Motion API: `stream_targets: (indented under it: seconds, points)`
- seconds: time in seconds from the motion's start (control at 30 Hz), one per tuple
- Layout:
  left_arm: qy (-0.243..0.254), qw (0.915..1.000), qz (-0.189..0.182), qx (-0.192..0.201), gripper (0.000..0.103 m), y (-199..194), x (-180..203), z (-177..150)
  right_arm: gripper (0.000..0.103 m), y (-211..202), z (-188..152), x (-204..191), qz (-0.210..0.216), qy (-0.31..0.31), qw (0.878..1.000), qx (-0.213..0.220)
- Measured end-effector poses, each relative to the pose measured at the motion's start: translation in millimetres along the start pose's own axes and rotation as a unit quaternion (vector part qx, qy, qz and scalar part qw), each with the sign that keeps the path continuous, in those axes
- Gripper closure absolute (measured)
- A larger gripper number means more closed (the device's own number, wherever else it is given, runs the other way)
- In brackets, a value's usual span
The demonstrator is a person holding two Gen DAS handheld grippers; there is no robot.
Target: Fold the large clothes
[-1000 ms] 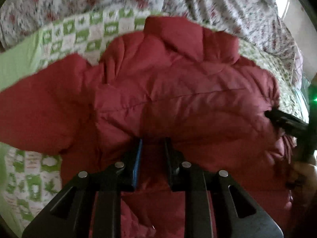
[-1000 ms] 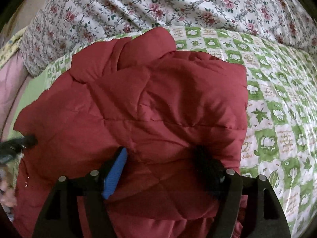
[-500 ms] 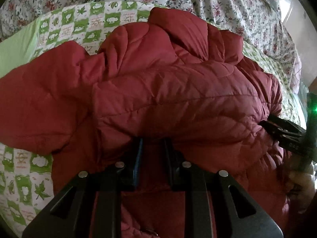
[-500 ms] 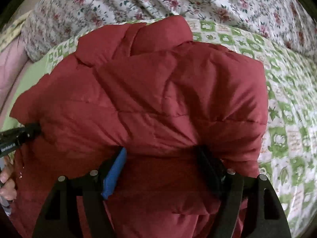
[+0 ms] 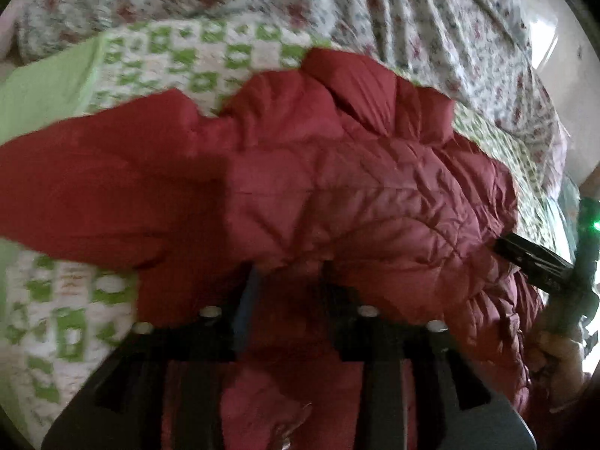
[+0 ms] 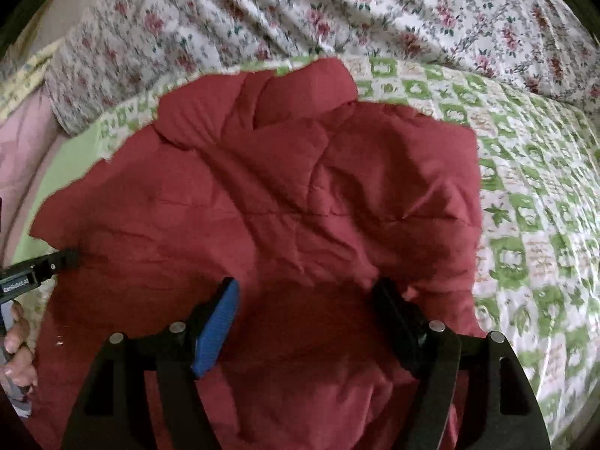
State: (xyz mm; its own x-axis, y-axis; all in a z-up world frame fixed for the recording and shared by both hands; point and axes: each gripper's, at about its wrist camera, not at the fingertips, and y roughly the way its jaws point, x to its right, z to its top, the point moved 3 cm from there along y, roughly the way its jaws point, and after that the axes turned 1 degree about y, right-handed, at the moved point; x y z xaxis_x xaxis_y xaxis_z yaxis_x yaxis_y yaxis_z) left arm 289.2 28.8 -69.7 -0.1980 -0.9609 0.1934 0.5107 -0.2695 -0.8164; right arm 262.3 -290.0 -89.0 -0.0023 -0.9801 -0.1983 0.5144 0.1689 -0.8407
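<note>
Two quilts [image 6: 525,195] beneath, red jacket [image 6: 281,187] covering

My puffy, quilted dark-red jacket [image 5: 337,195] lies crumpled on the green-and-white checked quilt [image 6: 525,195], its near edge lifted and doubled back over itself toward the collar.

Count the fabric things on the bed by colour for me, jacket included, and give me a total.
Red: 1, the puffy jacket
Green and white checks: 1, the quilt under it
White with pink flowers: 1, the sheet behind
Total: 3
</note>
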Motion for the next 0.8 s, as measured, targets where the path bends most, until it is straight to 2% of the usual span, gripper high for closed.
stream_targets:
  seconds: [0.03, 0.3, 0.37, 0.57, 0.8]
  points:
    - [-0.004, 0.9999, 0.009, 0.007, 0.056, -6.9, -6.7, -0.9, 0.027, -5.9, -0.8, -2.1, 0.007, 0.001, 1.000, 0.002]
    - [-0.067, 0.9969, 0.029, 0.029, 0.055, -32.7, -72.6, -9.2, 0.027, -47.7, -17.7, -34.1, 0.055, -0.022, 0.998, 0.010]
    - [-0.091, 0.9948, 0.028, 0.036, 0.048, -38.5, -92.2, -10.8, 0.027, -55.9, -21.7, -39.9, 0.063, -0.027, 0.998, 0.011]
    - [-0.165, 0.9841, 0.039, 0.054, 0.038, -49.8, -156.6, -13.8, 0.027, -75.1, -31.1, -50.6, 0.071, -0.042, 0.997, 0.014]
    - [-0.247, 0.9655, 0.065, 0.053, 0.037, -48.2, -234.2, -26.0, 0.027, -84.8, -44.0, -60.0, 0.079, -0.039, 0.996, 0.007]
